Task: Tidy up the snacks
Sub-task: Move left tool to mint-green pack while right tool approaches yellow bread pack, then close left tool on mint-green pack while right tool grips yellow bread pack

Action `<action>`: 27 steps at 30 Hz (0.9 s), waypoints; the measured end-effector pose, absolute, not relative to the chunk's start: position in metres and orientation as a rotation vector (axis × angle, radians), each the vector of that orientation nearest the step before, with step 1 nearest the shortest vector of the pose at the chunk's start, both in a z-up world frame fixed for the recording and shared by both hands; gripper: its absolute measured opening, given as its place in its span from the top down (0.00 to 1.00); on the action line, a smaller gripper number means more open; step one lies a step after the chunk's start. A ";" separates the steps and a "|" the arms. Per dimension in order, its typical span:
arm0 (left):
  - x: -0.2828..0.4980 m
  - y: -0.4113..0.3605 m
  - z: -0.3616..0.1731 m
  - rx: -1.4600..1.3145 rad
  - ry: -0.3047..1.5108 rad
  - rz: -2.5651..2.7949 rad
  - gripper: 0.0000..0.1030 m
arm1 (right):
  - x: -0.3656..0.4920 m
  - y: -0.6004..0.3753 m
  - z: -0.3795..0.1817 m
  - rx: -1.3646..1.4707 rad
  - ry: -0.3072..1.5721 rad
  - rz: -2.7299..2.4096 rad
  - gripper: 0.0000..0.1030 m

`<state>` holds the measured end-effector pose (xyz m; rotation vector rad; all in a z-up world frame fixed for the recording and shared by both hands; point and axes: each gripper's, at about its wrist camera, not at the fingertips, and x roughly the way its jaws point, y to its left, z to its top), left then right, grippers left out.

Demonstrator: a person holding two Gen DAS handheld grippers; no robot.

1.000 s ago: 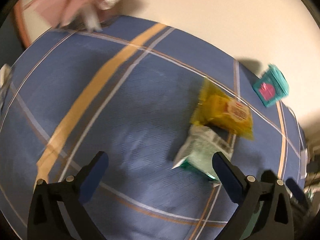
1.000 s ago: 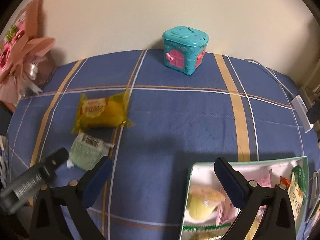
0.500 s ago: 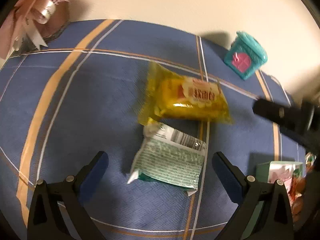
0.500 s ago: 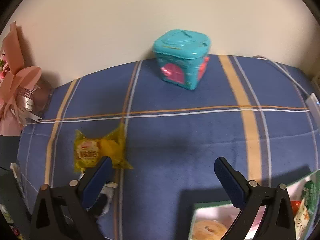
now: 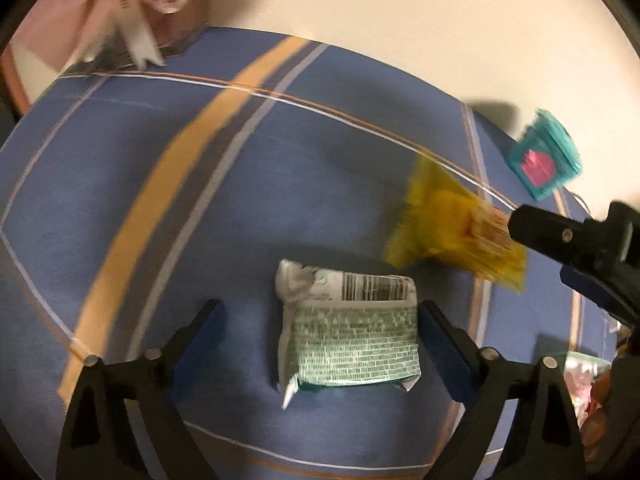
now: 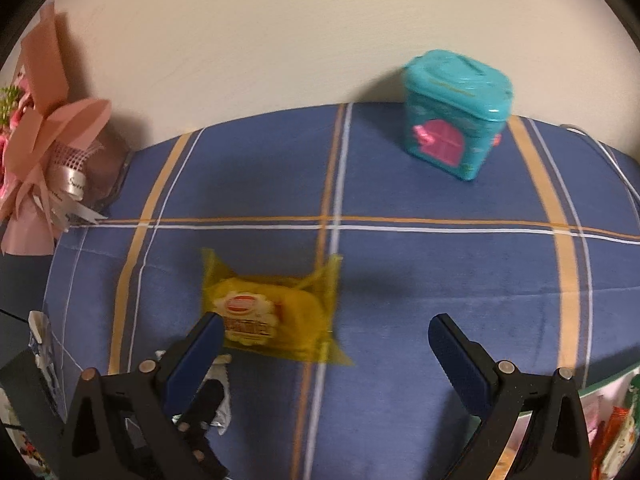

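The left gripper (image 5: 318,330), jaws just narrowing but not touching, straddles the green-and-white printed snack packet (image 5: 348,338) on the blue plaid cloth (image 5: 160,208). The right gripper (image 6: 324,342) gapes wide above the yellow plastic-wrapped cake (image 6: 276,312), empty.

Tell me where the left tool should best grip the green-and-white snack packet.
Grip the green-and-white packet across its two long side edges at mid-length, coming down from above. It lies flat on the blue cloth between the open left tool, whose fingers have just been closing, and its crimped ends look floppy.
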<state>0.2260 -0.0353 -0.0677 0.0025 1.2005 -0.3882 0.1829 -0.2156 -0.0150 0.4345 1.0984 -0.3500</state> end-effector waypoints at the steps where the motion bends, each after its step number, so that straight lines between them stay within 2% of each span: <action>1: 0.228 -0.031 -0.068 0.003 1.204 -0.372 0.09 | 0.186 -0.212 -0.016 0.432 1.101 -0.344 0.00; 6: 0.233 -0.020 -0.066 0.010 1.210 -0.342 0.23 | 0.202 -0.191 -0.025 0.411 1.118 -0.328 0.00; 14: 0.237 -0.021 -0.066 0.018 1.211 -0.335 0.30 | 0.211 -0.182 -0.037 0.411 1.134 -0.351 0.00; 18: 0.231 -0.014 -0.063 0.020 1.207 -0.324 0.34 | 0.210 -0.182 -0.035 0.410 1.128 -0.343 0.15; 27: 0.216 -0.023 -0.059 0.029 1.222 -0.298 0.38 | 0.187 -0.181 -0.025 0.393 1.117 -0.346 0.20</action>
